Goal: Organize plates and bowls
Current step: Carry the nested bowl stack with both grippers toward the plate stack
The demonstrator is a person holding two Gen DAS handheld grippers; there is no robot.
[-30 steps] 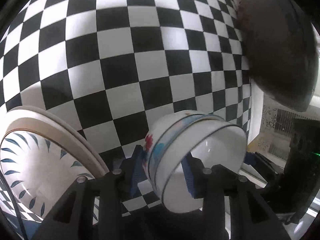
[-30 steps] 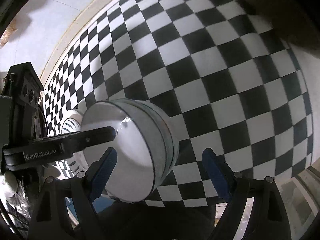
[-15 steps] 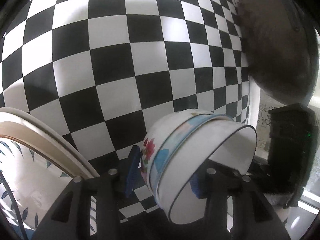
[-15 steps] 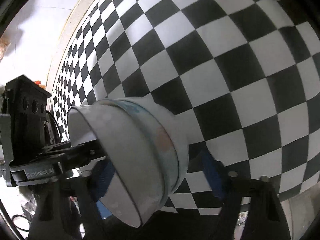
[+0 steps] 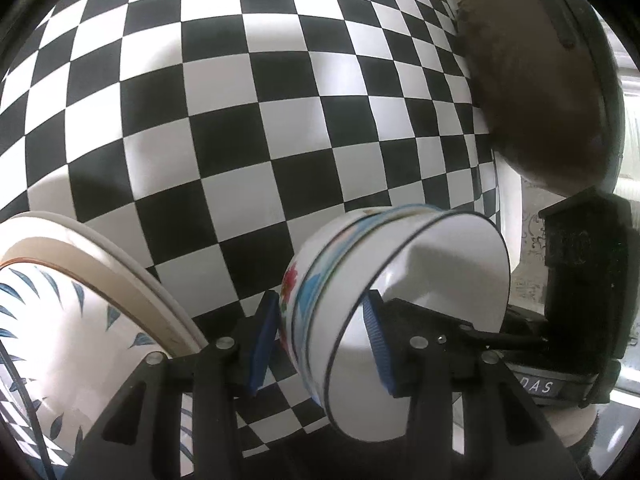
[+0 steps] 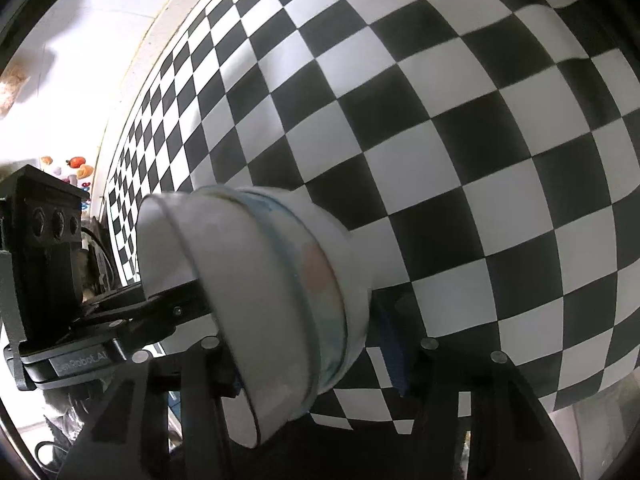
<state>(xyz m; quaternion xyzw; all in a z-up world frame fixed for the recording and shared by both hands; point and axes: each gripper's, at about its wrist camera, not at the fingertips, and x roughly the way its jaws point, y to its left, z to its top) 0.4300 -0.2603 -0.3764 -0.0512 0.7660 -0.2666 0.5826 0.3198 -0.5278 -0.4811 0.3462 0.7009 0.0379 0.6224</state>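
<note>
A white bowl with a flower pattern and blue rim [image 5: 332, 280] hangs tilted above the checkered table [image 5: 240, 120]. My left gripper [image 5: 320, 340] is shut on the bowl's wall, one pad outside and one inside. In the right wrist view the same bowl [image 6: 280, 292] sits between the fingers of my right gripper [image 6: 316, 344], which closes on its wall from the other side. A stack of plates with a blue leaf pattern [image 5: 60, 312] lies at the lower left of the left wrist view.
A dark round pan or lid [image 5: 540, 80] stands at the table's right edge in the left wrist view. The other gripper's black body shows in each view, in the left wrist view [image 5: 580, 280] and in the right wrist view [image 6: 44, 248]. Checkered cloth fills the middle.
The right gripper has moved in around the bowl and its fingers have narrowed onto it. The left gripper keeps its hold; the bowl has shifted slightly.
</note>
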